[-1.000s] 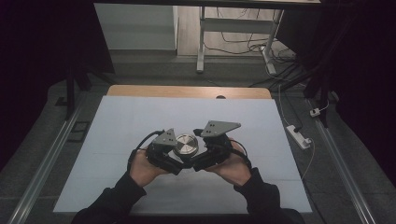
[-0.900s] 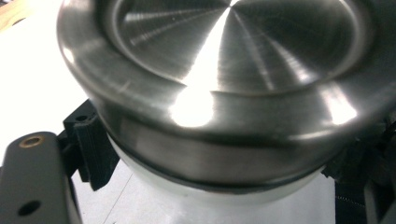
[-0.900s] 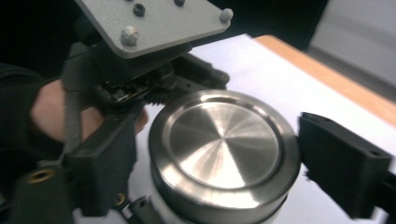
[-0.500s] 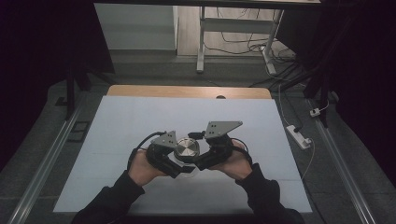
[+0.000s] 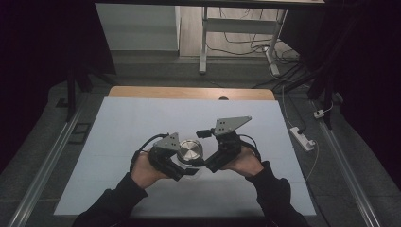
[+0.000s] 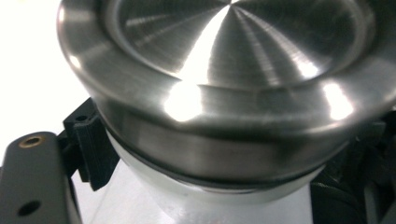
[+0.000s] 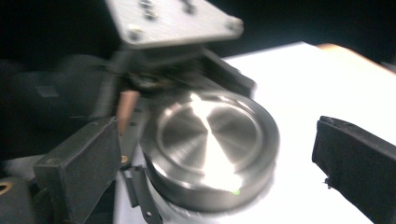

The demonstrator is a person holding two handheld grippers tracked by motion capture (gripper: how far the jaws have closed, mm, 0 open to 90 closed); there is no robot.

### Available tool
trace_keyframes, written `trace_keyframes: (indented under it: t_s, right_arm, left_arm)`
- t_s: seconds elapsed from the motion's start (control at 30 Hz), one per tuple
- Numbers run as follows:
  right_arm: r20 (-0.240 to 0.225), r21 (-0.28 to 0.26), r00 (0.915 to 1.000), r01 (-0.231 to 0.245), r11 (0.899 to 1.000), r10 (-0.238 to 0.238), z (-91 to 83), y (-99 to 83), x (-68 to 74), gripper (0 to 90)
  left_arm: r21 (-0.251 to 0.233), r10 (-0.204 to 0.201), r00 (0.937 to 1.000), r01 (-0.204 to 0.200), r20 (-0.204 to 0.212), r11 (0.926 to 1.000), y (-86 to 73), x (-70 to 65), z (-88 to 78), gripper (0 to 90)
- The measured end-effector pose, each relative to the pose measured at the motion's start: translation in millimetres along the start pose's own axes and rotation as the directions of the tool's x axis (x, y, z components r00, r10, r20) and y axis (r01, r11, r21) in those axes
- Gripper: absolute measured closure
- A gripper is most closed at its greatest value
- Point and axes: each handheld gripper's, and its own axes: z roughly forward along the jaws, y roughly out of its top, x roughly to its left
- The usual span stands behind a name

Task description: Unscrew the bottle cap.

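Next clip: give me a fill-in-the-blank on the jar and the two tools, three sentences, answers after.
1. The jar has a brushed ____ lid.
2. The left tool grips the jar ____ the lid.
3. The right tool has its jaws ____, one on each side of the lid, clear of it; they have just been opening.

Missing words: metal; below; open

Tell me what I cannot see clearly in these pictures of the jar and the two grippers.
- Jar body: in the left gripper view the metal lid covers most of it.
- Left gripper jaw tips: in the high view they sit under the lid.
- Right gripper view: motion blur softens the lid's edge.
- Jar contents: cannot tell.
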Motion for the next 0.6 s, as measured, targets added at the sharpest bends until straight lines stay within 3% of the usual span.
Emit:
trace_keyframes:
  t_s: [0.03,0.07,0.1,0.2,0.23,0.27,0.3,0.33,0.37,0.5,0.6]
  right_arm:
    - [0.056,0.020,0.9984,-0.007,1.000,0.006,0.2,3.0,3.6,1.2]
    - [0.135,0.024,0.9907,-0.024,0.999,0.021,1.9,6.7,10.8,1.9]
    - [0.135,0.024,0.9907,-0.024,0.999,0.021,1.9,6.7,10.8,1.9]
    - [0.202,0.028,0.9786,-0.045,0.999,0.038,9.4,9.1,21.7,6.8]
    - [0.244,0.047,0.9696,-0.027,0.999,0.015,16.2,9.1,28.0,10.7]
    - [0.244,0.047,0.9696,-0.027,0.999,0.015,16.2,9.1,28.0,10.7]
    - [0.286,0.054,0.9579,0.009,0.999,-0.024,21.9,7.8,33.2,16.5]
    - [0.286,0.054,0.9579,0.009,0.999,-0.024,21.9,7.8,33.2,16.5]
    - [0.310,0.051,0.9500,0.020,0.998,-0.035,23.0,7.3,34.7,18.5]
    - [0.292,0.034,0.9559,0.026,0.999,-0.034,21.4,6.4,33.3,18.7]
    - [0.234,0.035,0.9710,0.044,0.998,-0.051,17.6,6.5,30.1,18.8]
  left_arm:
    - [-0.002,-0.013,0.9998,0.013,-0.017,0.9999,-0.5,1.1,-0.7,15.5]
    - [-0.004,-0.025,0.9993,0.025,-0.027,0.9997,-0.9,2.2,-1.2,15.5]
    - [-0.006,-0.034,0.9987,0.034,-0.037,0.9994,-1.4,2.9,-1.2,15.5]
    - [0.000,-0.048,0.9969,0.048,-0.062,0.9988,-1.4,2.6,-0.4,15.5]
    - [-0.002,-0.050,0.9967,0.050,-0.063,0.9988,-1.3,2.2,-0.1,15.5]
    - [0.002,-0.046,0.9971,0.046,-0.061,0.9989,-1.1,2.1,-0.1,15.5]
    - [0.001,-0.045,0.9972,0.045,-0.059,0.9990,-0.7,1.4,0.2,15.5]
    - [0.001,-0.042,0.9974,0.043,-0.059,0.9991,-0.4,0.6,0.4,15.5]
    - [0.002,-0.039,0.9976,0.039,-0.057,0.9992,0.0,0.3,0.4,15.5]
    - [0.003,-0.030,0.9989,0.030,-0.037,0.9995,0.6,0.3,-0.6,15.5]
    - [-0.007,-0.019,0.9998,0.019,0.010,0.9998,0.8,0.2,-1.4,15.5]
